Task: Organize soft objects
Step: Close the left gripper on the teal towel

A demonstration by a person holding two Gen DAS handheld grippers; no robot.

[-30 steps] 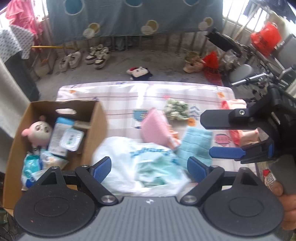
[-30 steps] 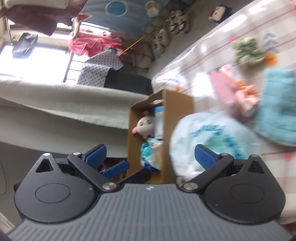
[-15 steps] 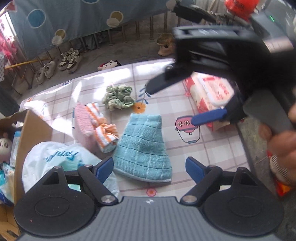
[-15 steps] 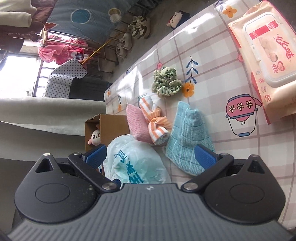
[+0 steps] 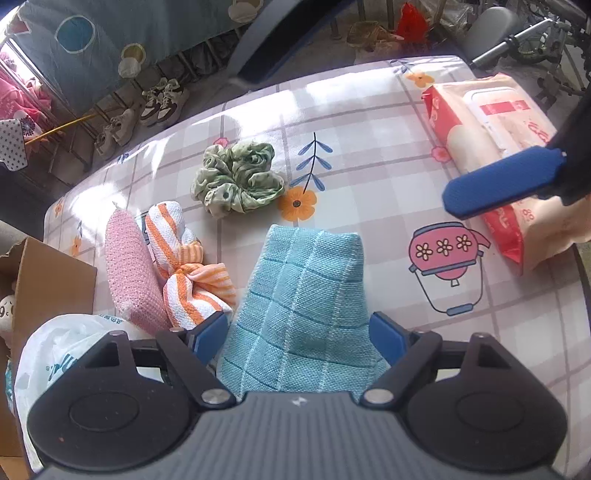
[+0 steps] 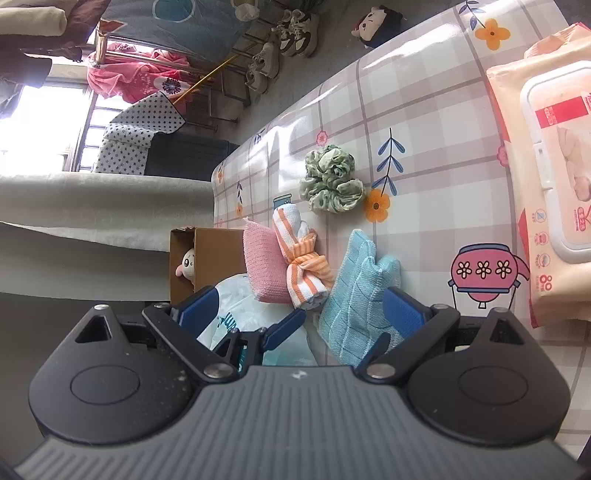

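A folded blue checked cloth [image 5: 303, 295] lies on the tablecloth, and my left gripper [image 5: 299, 334] points steeply down with one finger on each side of it, open. Beside the cloth lie a knotted orange-striped cloth [image 5: 188, 269], a pink knitted pad [image 5: 129, 266] and a green scrunchie [image 5: 238, 179]. My right gripper [image 6: 301, 310] hovers above the same blue cloth [image 6: 358, 291]. Its jaws are wide and closing, and nothing is pressed between them. One of its blue fingers [image 5: 498, 184] shows over the wipes pack.
A cardboard box [image 5: 51, 280] with a plush doll [image 6: 186, 264] inside stands at the table's left end. A white plastic bag [image 5: 62, 350] leans against it. A pack of wet wipes [image 5: 491, 122] lies at the right edge. Shoes and a plush toy [image 6: 376, 22] are on the floor beyond.
My left gripper swung from above the bag and box over to the right and came down astride the blue cloth. The right gripper turned towards the table and sank closer to it.
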